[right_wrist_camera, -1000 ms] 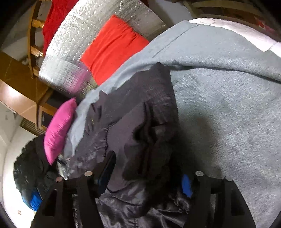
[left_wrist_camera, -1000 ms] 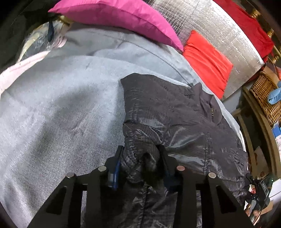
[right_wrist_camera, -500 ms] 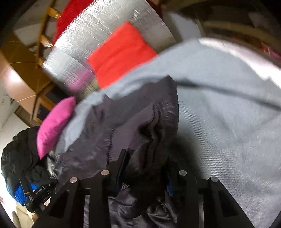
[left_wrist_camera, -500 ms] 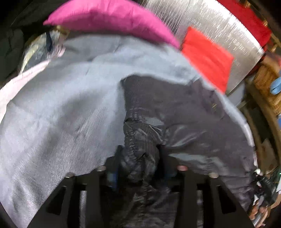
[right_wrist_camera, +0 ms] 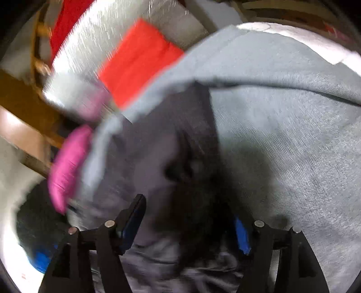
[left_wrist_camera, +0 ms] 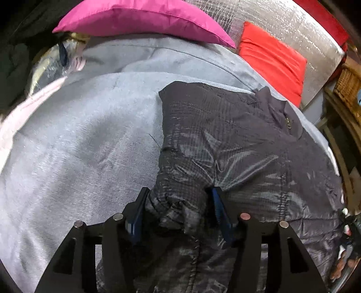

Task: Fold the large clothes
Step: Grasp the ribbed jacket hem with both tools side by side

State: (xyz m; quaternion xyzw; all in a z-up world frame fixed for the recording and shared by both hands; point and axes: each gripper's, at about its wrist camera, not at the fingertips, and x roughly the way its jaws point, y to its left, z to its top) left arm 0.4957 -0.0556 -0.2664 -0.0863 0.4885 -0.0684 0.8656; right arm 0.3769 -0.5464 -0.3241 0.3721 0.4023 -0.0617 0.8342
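Left claw (left_wrist_camera: 179,193) points down at the bed. Its jaws have just been opening and are now loose. A puffy bunch of the dark jacket (left_wrist_camera: 248,146) sits between its two pads and brushes them, but they are not pinching it. To the left of this claw there is only the grey blanket (left_wrist_camera: 90,146). The rest of the jacket lies flat ahead of the claw and off to its right, with the collar at the far right. Far ahead, past the blanket, are a pink pillow (left_wrist_camera: 140,18), a shiny silver sheet (left_wrist_camera: 282,20) and a red pillow (left_wrist_camera: 270,58).

Right claw (right_wrist_camera: 188,209) has just been opening too, and its jaws stand wide apart. The jacket is a dark, blurry heap between them and just ahead, and the pads are not squeezing it. To the right of this claw the grey blanket is bare. The pink pillow shows far off to its left.
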